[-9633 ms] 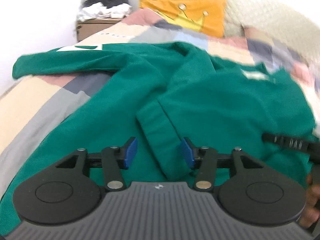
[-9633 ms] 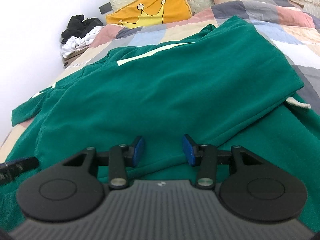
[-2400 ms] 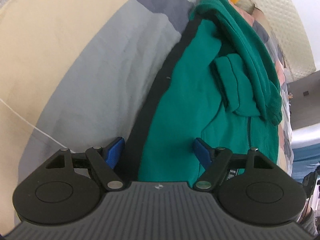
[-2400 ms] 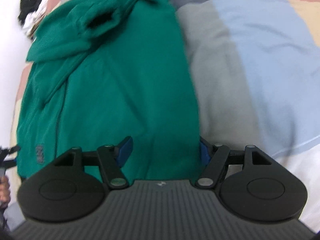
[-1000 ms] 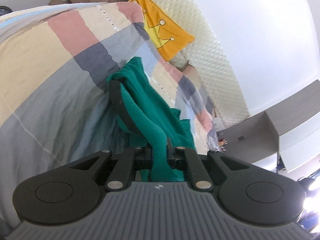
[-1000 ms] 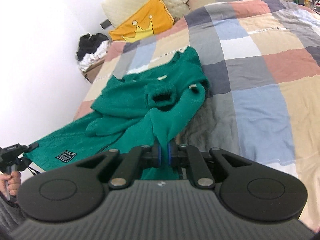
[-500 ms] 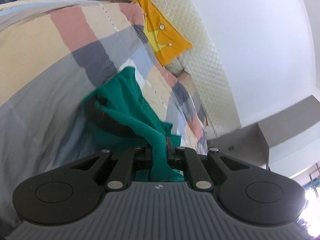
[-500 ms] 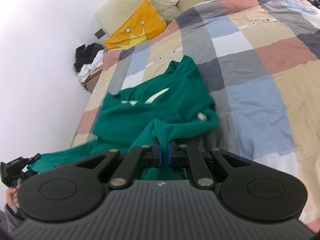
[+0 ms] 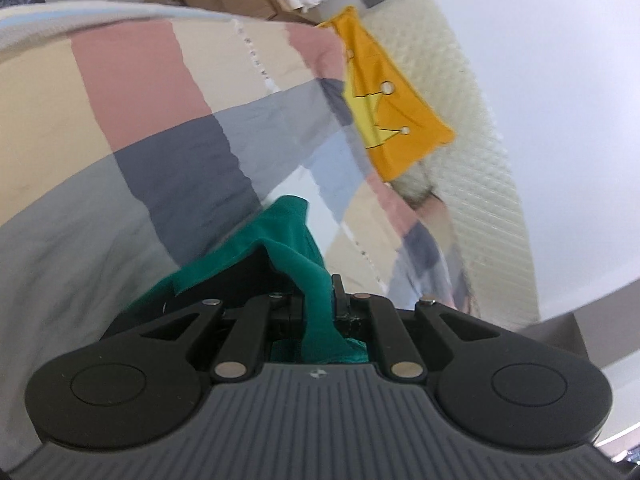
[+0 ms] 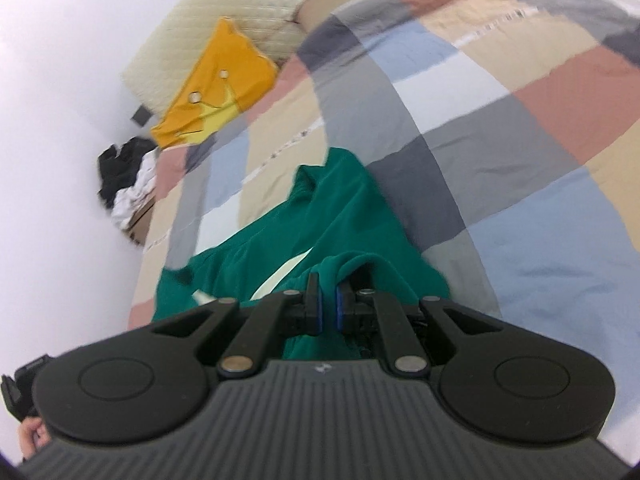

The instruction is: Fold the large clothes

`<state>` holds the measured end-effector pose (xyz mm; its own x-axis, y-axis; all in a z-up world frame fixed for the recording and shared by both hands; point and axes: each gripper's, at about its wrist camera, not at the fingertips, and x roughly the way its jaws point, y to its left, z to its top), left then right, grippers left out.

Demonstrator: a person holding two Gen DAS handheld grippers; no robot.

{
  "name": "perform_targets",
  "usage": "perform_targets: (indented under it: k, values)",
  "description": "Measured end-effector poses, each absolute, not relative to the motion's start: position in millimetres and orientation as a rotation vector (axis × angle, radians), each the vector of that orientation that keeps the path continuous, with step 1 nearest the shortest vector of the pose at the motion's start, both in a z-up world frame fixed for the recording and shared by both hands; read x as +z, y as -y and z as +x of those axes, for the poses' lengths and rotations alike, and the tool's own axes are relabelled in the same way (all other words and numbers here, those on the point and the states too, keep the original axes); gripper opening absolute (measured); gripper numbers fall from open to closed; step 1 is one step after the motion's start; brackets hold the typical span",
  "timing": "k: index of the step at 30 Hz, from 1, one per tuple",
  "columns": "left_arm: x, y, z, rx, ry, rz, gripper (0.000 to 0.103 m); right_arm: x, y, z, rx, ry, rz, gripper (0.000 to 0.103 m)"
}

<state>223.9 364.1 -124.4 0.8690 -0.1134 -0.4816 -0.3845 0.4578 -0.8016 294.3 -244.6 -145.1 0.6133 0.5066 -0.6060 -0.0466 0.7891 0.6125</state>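
Patchwork bedspread (image 10: 460,128), orange crown cushion (image 9: 396,120), quilted headboard (image 9: 472,152), white wall.

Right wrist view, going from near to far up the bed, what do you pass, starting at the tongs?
Right tongs, shut on the green garment → checked bedcover → orange crown cushion → cream quilted headboard.

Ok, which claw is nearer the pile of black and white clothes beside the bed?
Left, probably. The left claw grips the green garment toward the edge of the bed nearest the clothes pile; the right claw grips it further in.
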Motion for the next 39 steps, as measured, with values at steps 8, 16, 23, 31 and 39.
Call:
perform_targets:
  k: [8, 16, 23, 31, 39]
  values:
    - [-181, -375, 313, 0.226, -0.548, -1.017, 0.011, -208, 230, 362, 0.283, -0.887, 0.657, 0.01]
    - [-242, -379, 347, 0.23, -0.62, -0.961, 0.011, -247, 217, 379, 0.257, -0.912, 0.643, 0.01]
    - [-217, -364, 338, 0.2, -0.626, -0.882, 0.049, -235, 211, 360, 0.256, -0.84, 0.614, 0.017]
    - [-156, -306, 295, 0.107, -0.577, -0.675, 0.063, -196, 196, 328, 0.352, -0.725, 0.526, 0.077]
    - [-151, -238, 242, 0.047, -0.58, -0.556, 0.064, -160, 175, 265, 0.423, -0.533, 0.377, 0.077]
